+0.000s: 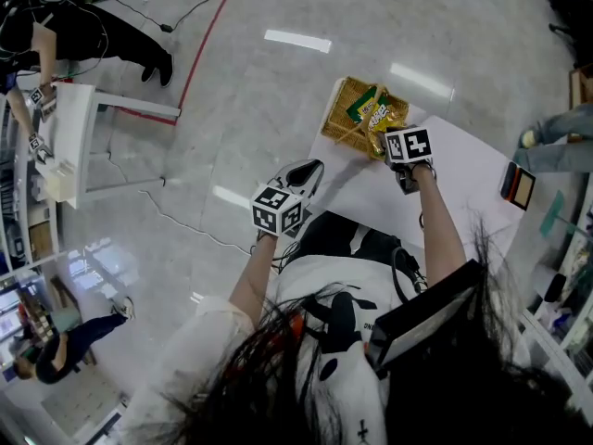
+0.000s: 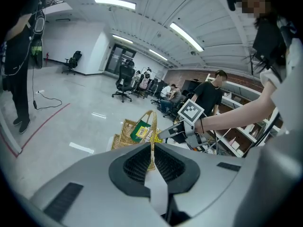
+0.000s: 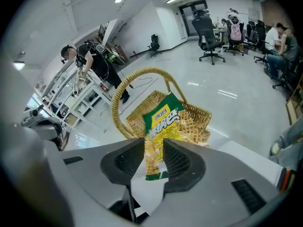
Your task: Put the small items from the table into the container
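Observation:
A woven basket (image 1: 345,109) with a hoop handle stands at the far corner of the white table (image 1: 463,174). A yellow and green snack packet (image 1: 384,119) lies on its near rim, its lower end hanging out towards the table. My right gripper (image 1: 387,137) is at that rim. In the right gripper view its jaws (image 3: 154,155) stand apart on either side of the packet (image 3: 163,119), without pressing it. My left gripper (image 1: 310,170) hovers off the table's left edge, jaws together and empty (image 2: 152,162). It faces the basket (image 2: 127,131) and the right gripper (image 2: 163,134).
A small orange and black case (image 1: 517,185) lies at the table's right edge. A white rack (image 1: 74,137) stands on the floor at the left, with a person beside it. Cables run across the floor. Another person's legs (image 1: 556,146) are at the right.

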